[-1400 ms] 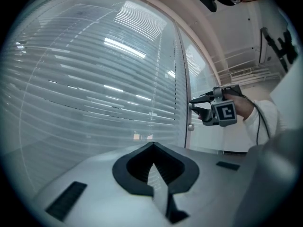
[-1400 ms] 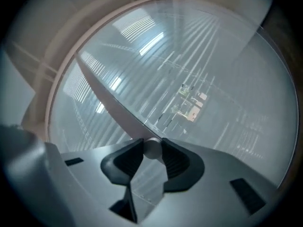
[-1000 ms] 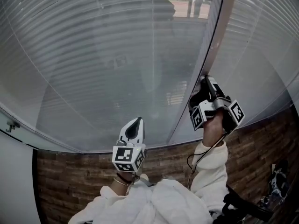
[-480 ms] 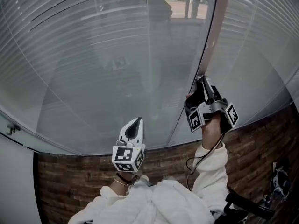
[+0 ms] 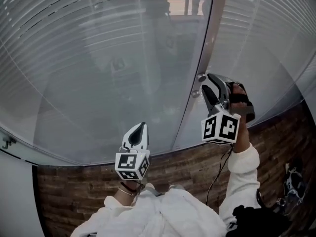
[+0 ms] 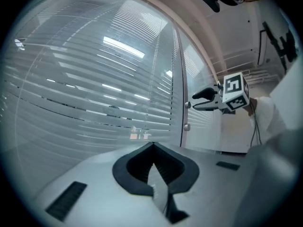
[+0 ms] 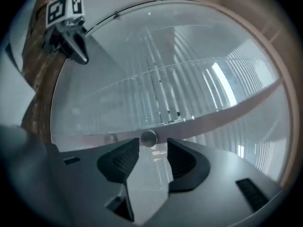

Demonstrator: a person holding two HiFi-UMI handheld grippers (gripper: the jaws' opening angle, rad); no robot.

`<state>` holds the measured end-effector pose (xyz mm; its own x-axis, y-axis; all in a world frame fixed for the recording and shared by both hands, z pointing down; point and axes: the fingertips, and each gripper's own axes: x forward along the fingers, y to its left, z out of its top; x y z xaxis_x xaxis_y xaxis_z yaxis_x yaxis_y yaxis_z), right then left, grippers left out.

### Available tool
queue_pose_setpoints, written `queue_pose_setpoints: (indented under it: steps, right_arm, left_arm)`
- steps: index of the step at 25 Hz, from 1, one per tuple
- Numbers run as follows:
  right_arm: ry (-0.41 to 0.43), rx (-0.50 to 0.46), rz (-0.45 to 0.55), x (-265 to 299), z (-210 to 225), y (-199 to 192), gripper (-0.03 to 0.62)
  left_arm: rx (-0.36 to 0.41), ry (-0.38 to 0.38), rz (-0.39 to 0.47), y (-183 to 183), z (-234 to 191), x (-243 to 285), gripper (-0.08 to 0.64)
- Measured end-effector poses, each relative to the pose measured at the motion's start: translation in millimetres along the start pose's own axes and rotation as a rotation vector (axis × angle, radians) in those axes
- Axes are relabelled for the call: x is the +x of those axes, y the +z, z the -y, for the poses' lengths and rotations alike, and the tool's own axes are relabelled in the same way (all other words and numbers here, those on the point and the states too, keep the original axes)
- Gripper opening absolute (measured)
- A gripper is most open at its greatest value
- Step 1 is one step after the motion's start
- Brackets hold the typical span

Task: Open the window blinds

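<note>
While my right claw (image 5: 208,86) is opening its jaws, a small round knob (image 7: 148,138) sits just at the tips, between them, and the pads do not press on it. The knob is on the thin post (image 5: 210,43) beside the blinds (image 5: 94,53), which fill the window in front of me. My left claw (image 5: 140,130) is squeezed shut with nothing in it, lower down and apart from the post.

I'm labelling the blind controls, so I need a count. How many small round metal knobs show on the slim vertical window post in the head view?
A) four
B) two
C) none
B: the head view shows two small round metal knobs, an upper one and a lower one, on the slim vertical window post.
</note>
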<state>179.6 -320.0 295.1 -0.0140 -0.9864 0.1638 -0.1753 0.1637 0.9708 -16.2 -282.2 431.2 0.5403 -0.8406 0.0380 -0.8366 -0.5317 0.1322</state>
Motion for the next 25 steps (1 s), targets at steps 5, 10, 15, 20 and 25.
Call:
queue_pose_setpoints:
  steps: [5, 10, 15, 20, 25]
  right_arm:
    - [0.029, -0.258, -0.053, 22.0, -10.2, 1.4, 0.187]
    - [-0.027, -0.324, -0.068, 27.5, -2.7, -0.1, 0.137]
    - [-0.011, -0.215, -0.051, 28.3, -0.1, 2.7, 0.137]
    - [0.0, 0.104, -0.011, 30.4, -6.6, 4.1, 0.135]
    - [0.009, 0.398, 0.031, 30.1, -0.6, 4.5, 0.133]
  left_arm:
    - [-0.004, 0.012, -0.002, 3.3, 0.4, -4.4, -0.003]
    - [-0.008, 0.05, -0.007, 3.2, -10.7, -7.6, -0.003]
    - [-0.013, 0.061, -0.011, 2.2, -13.7, -5.6, -0.002]
    - [0.002, 0.045, -0.008, -7.1, -7.1, -2.1, -0.002]
    - [0.0, 0.056, -0.004, -5.4, -11.4, -3.1, -0.002]
